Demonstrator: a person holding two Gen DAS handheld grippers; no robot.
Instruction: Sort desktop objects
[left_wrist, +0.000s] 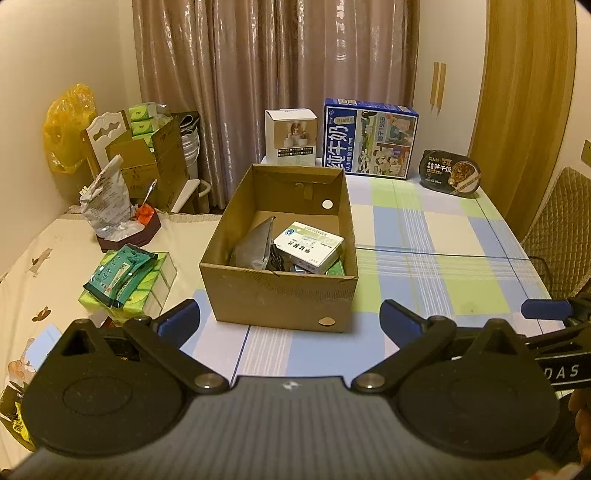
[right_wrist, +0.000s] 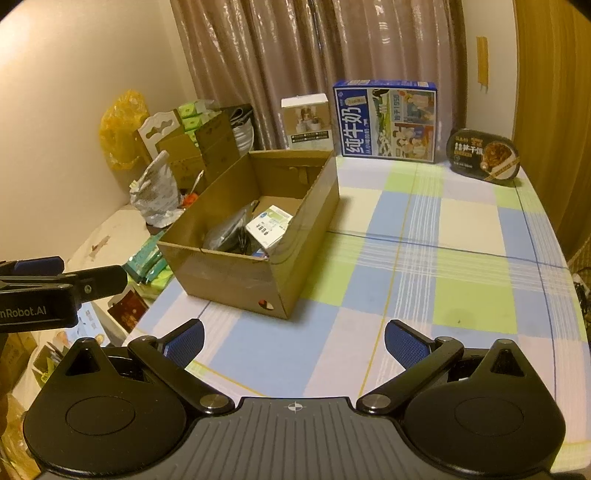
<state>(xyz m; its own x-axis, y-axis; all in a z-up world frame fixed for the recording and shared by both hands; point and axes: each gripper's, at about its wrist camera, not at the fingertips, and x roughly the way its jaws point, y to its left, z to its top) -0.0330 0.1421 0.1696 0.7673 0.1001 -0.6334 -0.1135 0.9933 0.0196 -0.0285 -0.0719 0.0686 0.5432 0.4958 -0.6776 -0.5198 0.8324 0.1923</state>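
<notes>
Brown cardboard box (left_wrist: 280, 291) holds a white medicine carton (left_wrist: 308, 246); both hand-held grippers gape wide, empty.

Medicine box (left_wrist: 308, 246) inside cardboard box (left_wrist: 277, 295); milk carton (left_wrist: 370, 138) behind on table (left_wrist: 424, 258).

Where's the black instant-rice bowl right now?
The black instant-rice bowl is at the table's far right corner, right of the blue milk carton box, propped on edge in both views.
</notes>
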